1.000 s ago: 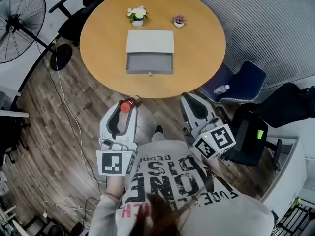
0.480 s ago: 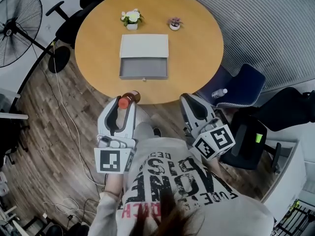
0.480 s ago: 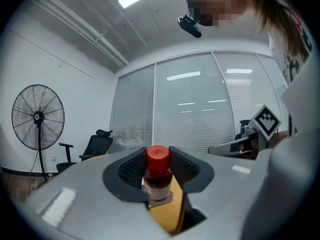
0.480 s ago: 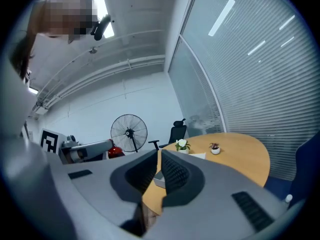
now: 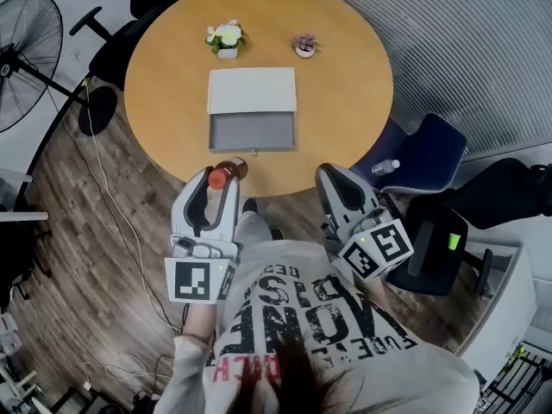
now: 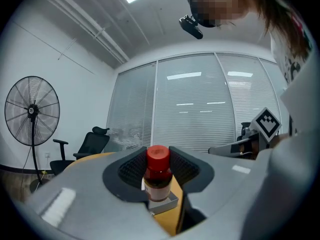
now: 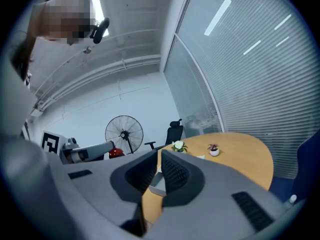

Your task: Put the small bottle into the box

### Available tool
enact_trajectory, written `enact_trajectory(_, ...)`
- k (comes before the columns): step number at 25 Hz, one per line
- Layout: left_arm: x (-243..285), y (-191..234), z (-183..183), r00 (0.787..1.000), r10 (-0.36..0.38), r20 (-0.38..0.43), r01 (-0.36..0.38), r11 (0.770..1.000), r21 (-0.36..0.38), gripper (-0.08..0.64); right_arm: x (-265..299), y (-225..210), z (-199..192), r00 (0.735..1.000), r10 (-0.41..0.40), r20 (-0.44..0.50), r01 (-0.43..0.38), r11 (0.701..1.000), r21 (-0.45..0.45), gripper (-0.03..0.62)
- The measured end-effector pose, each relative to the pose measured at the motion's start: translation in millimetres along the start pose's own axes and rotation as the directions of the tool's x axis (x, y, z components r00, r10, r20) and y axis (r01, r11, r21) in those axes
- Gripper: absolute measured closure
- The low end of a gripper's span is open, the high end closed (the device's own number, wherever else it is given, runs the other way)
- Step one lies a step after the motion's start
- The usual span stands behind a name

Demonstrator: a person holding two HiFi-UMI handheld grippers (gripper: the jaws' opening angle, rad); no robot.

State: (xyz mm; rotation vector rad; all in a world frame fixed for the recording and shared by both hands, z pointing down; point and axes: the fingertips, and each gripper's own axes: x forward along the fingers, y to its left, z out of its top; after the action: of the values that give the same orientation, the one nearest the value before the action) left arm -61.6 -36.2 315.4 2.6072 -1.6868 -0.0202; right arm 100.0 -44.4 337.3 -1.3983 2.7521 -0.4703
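Note:
My left gripper [image 5: 221, 182] is shut on a small amber bottle [image 5: 222, 175] with a red cap, held upright right at the near edge of the round wooden table [image 5: 345, 84]. In the left gripper view the bottle [image 6: 158, 177] stands between the dark pads. The grey box [image 5: 252, 134] lies open on the table just beyond the bottle, its pale lid [image 5: 252, 90] behind it. My right gripper [image 5: 333, 178] hangs off the table's near right edge, its jaws together with nothing between them [image 7: 159, 172]. The box [image 7: 157, 183] shows past its tips.
Two small potted plants [image 5: 225, 38] [image 5: 304, 47] stand at the table's far side. A standing fan [image 5: 21, 54] and a black chair are at the left. A blue chair [image 5: 423, 149] with a plastic bottle [image 5: 386, 167] is at the right. Cables lie on the wooden floor.
Both grippers have moved forward toward the table. The bottle's cap now overlaps the table's near edge, and the box sits closer to it. The grip on the bottle is unchanged.

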Motion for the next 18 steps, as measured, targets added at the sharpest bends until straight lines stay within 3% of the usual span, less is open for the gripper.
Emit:
enact_trajectory(9, 51.3, 56.1, 6.3, 0.998, -0.067, -0.021, 0.067, 0.998, -0.006, 0.414, 62.9, -7.9, 25.3, 0.998, -0.064, 0.021, 0.064, 0.998, 0.011, 0.561)
enact_trajectory(18, 81.3, 87.1, -7.2, 0.987, -0.155, -0.044, 0.154, 0.988, -0.028, 0.414, 97.6, -10.9, 18.8, 0.990, -0.139, 0.009, 0.139, 0.990, 0.030, 0.561)
